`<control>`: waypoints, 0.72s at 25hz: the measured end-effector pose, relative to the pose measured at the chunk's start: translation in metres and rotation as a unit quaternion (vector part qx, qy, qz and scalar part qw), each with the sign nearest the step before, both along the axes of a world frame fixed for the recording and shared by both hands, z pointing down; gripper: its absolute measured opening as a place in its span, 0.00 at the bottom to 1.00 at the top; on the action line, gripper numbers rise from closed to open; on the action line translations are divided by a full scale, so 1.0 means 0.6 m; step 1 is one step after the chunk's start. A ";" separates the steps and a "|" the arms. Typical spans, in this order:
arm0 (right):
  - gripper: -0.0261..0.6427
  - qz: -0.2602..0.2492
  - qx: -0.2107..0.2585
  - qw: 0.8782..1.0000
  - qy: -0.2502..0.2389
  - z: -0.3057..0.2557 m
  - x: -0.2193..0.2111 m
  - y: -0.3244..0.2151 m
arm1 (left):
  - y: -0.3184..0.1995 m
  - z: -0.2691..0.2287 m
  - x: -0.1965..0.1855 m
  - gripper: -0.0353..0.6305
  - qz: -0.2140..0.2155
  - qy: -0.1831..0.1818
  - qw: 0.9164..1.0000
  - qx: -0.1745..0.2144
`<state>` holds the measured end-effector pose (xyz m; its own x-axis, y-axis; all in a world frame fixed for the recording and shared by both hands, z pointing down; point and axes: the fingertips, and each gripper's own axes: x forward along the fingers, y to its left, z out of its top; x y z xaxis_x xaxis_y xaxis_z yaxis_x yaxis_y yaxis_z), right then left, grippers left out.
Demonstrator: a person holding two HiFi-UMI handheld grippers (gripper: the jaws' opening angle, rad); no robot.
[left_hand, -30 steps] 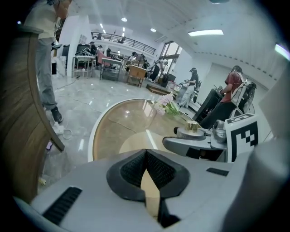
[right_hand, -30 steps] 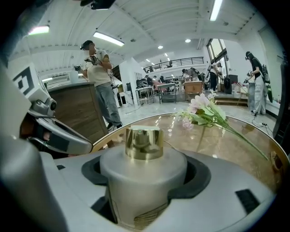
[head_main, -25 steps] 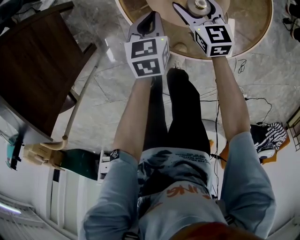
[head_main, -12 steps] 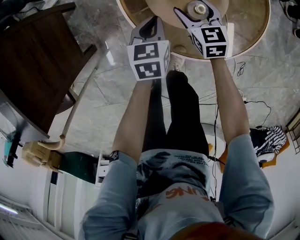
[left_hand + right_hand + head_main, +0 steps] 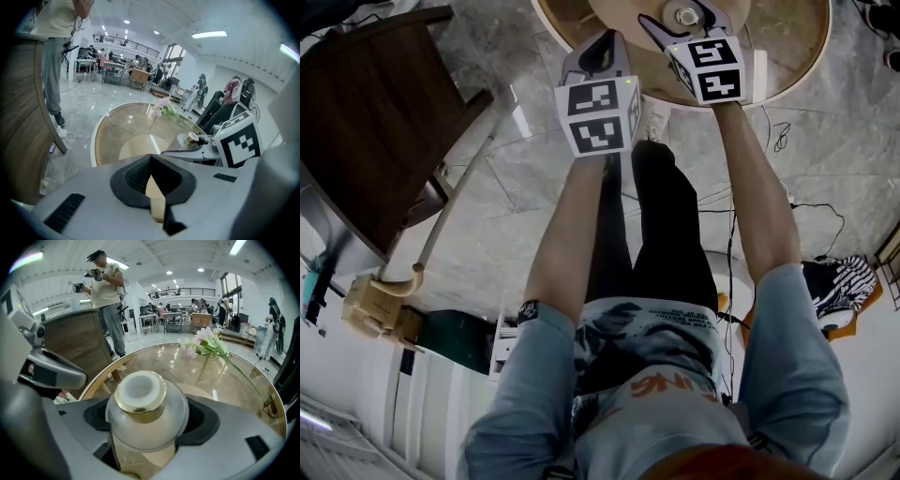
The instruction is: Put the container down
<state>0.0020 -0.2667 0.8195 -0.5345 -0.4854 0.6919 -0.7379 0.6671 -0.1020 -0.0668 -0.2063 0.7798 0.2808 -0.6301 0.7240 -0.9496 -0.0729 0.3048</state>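
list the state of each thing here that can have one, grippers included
left gripper: shut, nothing between its jaws.
right gripper: shut on the container.
container: upright, mouth uncovered, gripped round its frosted body over the round table; whether it touches the top cannot be told.
flowers: lying flat on the table.
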 end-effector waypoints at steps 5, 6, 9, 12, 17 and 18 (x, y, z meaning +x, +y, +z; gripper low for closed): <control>0.62 0.029 -0.032 0.998 -0.039 -0.024 0.020 0.037 | 0.019 -0.029 0.007 0.09 -0.009 0.004 1.000 0.006; 0.62 0.034 -0.032 0.998 -0.045 -0.034 0.024 0.041 | 0.021 -0.035 0.008 0.09 -0.009 0.003 1.000 0.008; 0.61 0.041 -0.024 0.997 -0.056 -0.072 0.036 0.054 | 0.027 -0.060 0.009 0.09 -0.010 0.000 1.000 0.017; 0.49 0.048 -0.012 0.997 -0.059 -0.123 0.057 0.072 | 0.034 -0.099 0.008 0.09 -0.017 0.000 1.000 0.027; 0.26 0.062 0.012 0.995 -0.077 -0.238 0.091 0.088 | 0.034 -0.206 0.007 0.09 -0.035 0.009 0.997 0.070; 0.21 0.068 0.019 0.994 -0.081 -0.263 0.097 0.089 | 0.036 -0.229 0.009 0.09 -0.034 0.010 0.996 0.078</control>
<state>0.0601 -0.2132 0.6616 -0.5651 -0.5855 0.5813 -0.7976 0.5678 -0.2035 -0.0617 -0.1849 0.6421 0.2472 -0.7521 0.6109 -0.9477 -0.0565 0.3140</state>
